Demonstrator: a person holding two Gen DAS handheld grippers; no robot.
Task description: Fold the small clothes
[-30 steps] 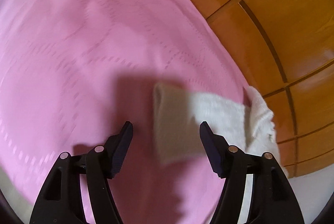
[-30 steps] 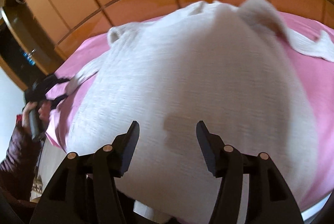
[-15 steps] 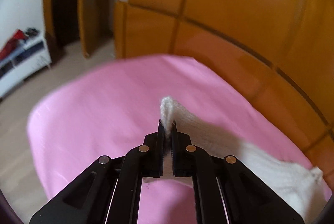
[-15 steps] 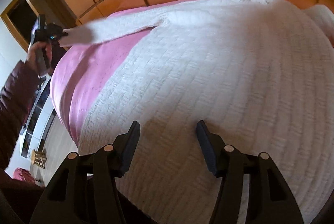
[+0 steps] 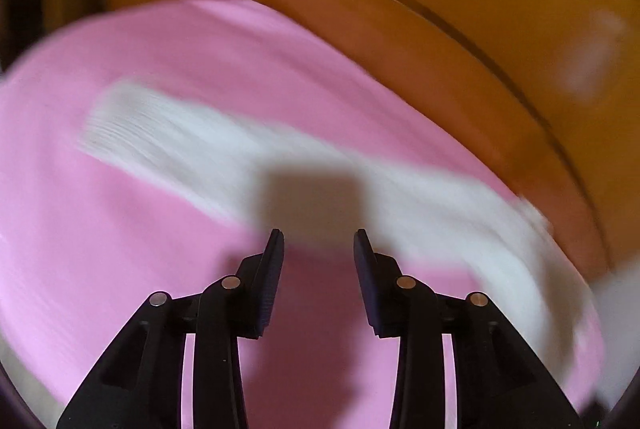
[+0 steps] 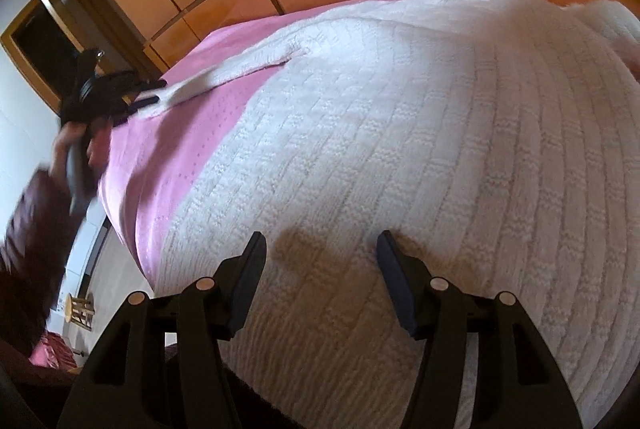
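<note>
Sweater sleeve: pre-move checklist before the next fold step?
1. Left claw free of the sleeve: ok. Its jaws have just been opening; nothing sits between them.
2. Sleeve laid out straight on the pink bedspread: ok, though the left wrist view is blurred.
3. Right claw open over the sweater body: ok, nothing gripped.
4. Sweater body flat: ok where visible.
5. Other sleeve laid out: cannot tell, it is at the frame edge.

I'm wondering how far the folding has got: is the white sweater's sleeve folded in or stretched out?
Stretched out. The sleeve lies straight on the pink bedspread, pointing away from the sweater.
</note>
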